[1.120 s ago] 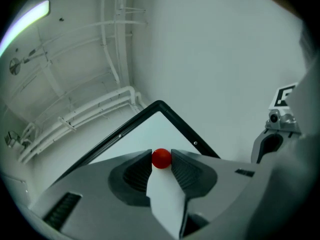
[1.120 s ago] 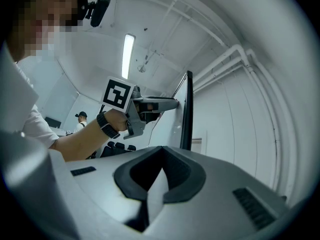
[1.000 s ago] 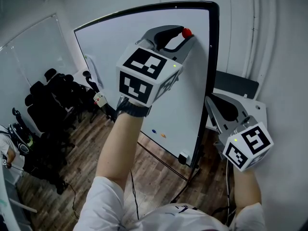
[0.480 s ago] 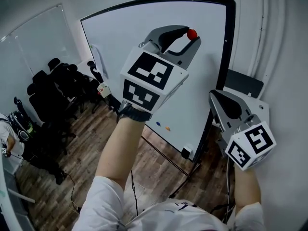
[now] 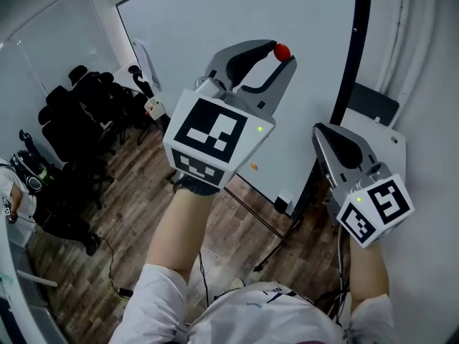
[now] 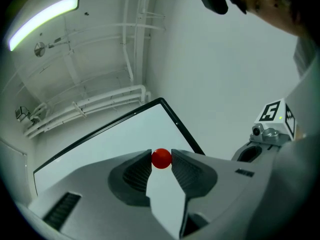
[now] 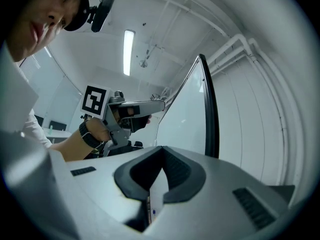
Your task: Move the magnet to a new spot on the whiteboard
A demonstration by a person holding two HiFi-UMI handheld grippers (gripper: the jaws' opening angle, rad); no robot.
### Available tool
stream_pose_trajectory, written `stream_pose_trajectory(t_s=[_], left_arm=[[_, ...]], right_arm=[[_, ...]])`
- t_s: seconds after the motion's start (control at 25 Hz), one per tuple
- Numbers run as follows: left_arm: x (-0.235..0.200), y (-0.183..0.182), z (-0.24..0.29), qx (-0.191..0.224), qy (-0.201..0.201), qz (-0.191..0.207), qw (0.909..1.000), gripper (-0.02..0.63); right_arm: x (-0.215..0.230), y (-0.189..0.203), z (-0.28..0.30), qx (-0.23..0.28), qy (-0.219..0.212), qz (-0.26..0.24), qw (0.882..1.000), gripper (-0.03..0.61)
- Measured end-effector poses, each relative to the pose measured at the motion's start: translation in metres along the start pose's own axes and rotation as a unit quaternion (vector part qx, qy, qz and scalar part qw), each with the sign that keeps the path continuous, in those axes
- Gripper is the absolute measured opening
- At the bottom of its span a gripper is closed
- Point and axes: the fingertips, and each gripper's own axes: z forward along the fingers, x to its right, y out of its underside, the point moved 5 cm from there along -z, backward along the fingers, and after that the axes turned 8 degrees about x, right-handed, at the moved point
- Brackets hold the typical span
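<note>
Magnet: we see a small, glossy red ball (image 5: 282,51) (image 6: 161,158) held at the very tips of the left gripper (image 5: 281,56) (image 6: 161,161). It sits before the whiteboard's (image 5: 215,34) (image 6: 100,144) face, toward its right edge. We cannot tell whether it touches the board.
Left gripper: its jaws are clenched on the magnet, with a ribbed dark pad on either side. The shell is smooth grey plastic, and a black-and-white marker cube (image 5: 211,138) sits behind it.
Right gripper: we find its jaws (image 5: 320,132) (image 7: 162,150) pressed together with nothing between them. It is held lower, just beside the board's black frame.
Whiteboard: we see a smooth white face inside a thin black frame (image 7: 207,104).
Floor: brown wood planks (image 5: 129,213).
</note>
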Motion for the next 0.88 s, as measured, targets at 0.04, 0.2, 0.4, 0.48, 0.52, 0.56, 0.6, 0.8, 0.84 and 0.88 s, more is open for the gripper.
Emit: stream_pose_trajectory(t_s=[0.04,0.2,0.4,0.48,0.52,0.56,0.6,0.8,0.84,0.88], left_arm=[[0.003,0.003,-0.005,0.002,-0.002,-0.006,1.0,0.13],[0.014,0.014,-0.021,0.011,-0.005,-0.032,0.9994,0.13],[0.02,0.02,-0.039,0.027,-0.007,-0.051,0.9983,0.129],[0.022,0.023,-0.047,0.032,-0.008,-0.059,0.9977,0.129],[0.023,0.025,-0.051,0.032,-0.01,-0.064,0.9974,0.129],[0.024,0.028,-0.055,0.031,-0.013,-0.069,0.9971,0.129],[0.025,0.032,-0.06,0.03,-0.015,-0.075,0.9967,0.129],[0.028,0.054,-0.076,0.017,-0.024,-0.111,0.9934,0.129],[0.029,0.06,-0.081,0.009,-0.028,-0.119,0.9925,0.129],[0.029,0.066,-0.085,0.0,-0.031,-0.127,0.9913,0.129]], right_arm=[[-0.001,0.003,-0.001,-0.002,0.0,0.003,1.0,0.006],[-0.002,0.011,-0.004,-0.008,-0.003,0.013,1.0,0.006],[-0.007,0.018,-0.004,-0.014,-0.003,0.021,1.0,0.006],[-0.009,0.023,-0.003,-0.016,-0.003,0.025,1.0,0.006],[-0.01,0.025,-0.002,-0.017,-0.003,0.026,1.0,0.006],[-0.011,0.027,-0.002,-0.018,-0.004,0.028,0.999,0.006],[-0.013,0.03,-0.001,-0.02,-0.004,0.03,0.999,0.006],[-0.017,0.04,0.002,-0.025,-0.003,0.039,0.999,0.006],[-0.018,0.042,0.003,-0.025,-0.002,0.04,0.999,0.006],[-0.02,0.044,0.003,-0.025,-0.002,0.043,0.999,0.006]])
